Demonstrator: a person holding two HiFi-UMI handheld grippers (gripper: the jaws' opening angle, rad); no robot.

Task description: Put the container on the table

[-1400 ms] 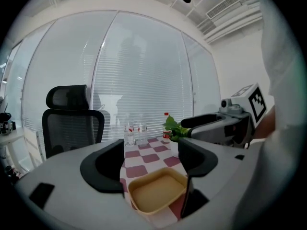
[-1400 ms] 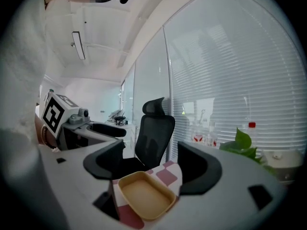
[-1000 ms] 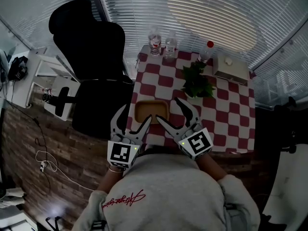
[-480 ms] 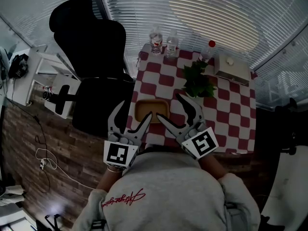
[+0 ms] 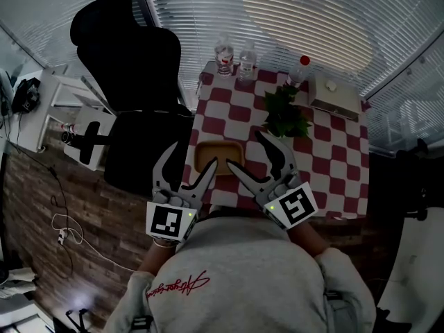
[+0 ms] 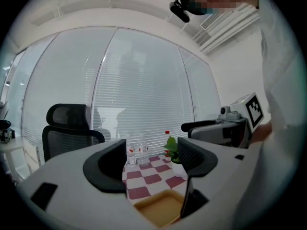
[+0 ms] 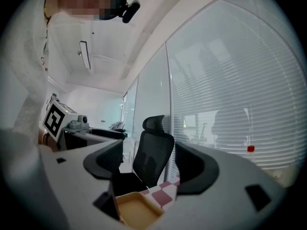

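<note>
Container (image 5: 218, 157), a shallow tan tray, lies near the middle of the head view on the near edge of the red-and-white checked table (image 5: 326, 165), and it looks level on the cloth; I judge that the setting-down is at its end, with only the letting go and drawing away left. The left gripper (image 5: 193, 159) and the right gripper (image 5: 247, 152) sit low in the middle of the frame, close in front of the person's chest, marker cubes toward the body and jaws pointing up the frame, angled toward each other in a V; each inner finger reaches a near corner of the tray, though whether it touches I cannot tell. Both gripper views show the jaws standing wide apart with nothing clasped between them, the tray lying below and just beyond. The next move calls for pulling both grippers straight back without nudging the tray off the edge; the potted plant (image 5: 283, 116) stands just beyond it.
</note>
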